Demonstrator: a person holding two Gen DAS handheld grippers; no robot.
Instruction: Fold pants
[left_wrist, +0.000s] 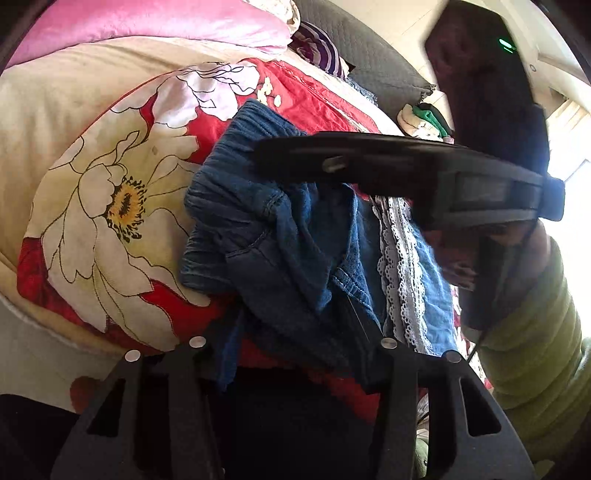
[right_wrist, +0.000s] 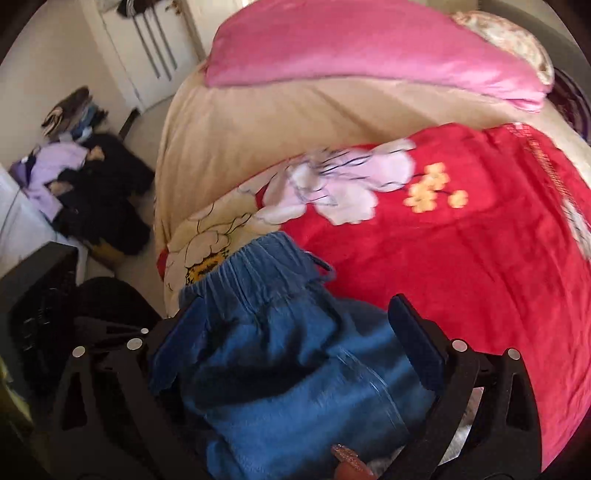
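Observation:
Blue denim pants (left_wrist: 280, 236) lie bunched on a red floral quilt (left_wrist: 110, 206), with a white lace trim (left_wrist: 399, 266) along one side. In the left wrist view my left gripper (left_wrist: 291, 354) stands open, its fingers on either side of the bunched denim. My right gripper (left_wrist: 369, 162) crosses above the pants; its jaws are not clear there. In the right wrist view the pants (right_wrist: 288, 354) fill the space between my right gripper's (right_wrist: 295, 332) wide-open fingers, elastic waistband (right_wrist: 251, 266) pointing away on the quilt (right_wrist: 461, 258).
A pink pillow (right_wrist: 369, 51) and beige cover (right_wrist: 240, 125) lie at the far end of the bed. A pile of dark and lilac clothes (right_wrist: 85, 184) sits on the floor to the left. A green sleeve (left_wrist: 535, 350) shows at the right.

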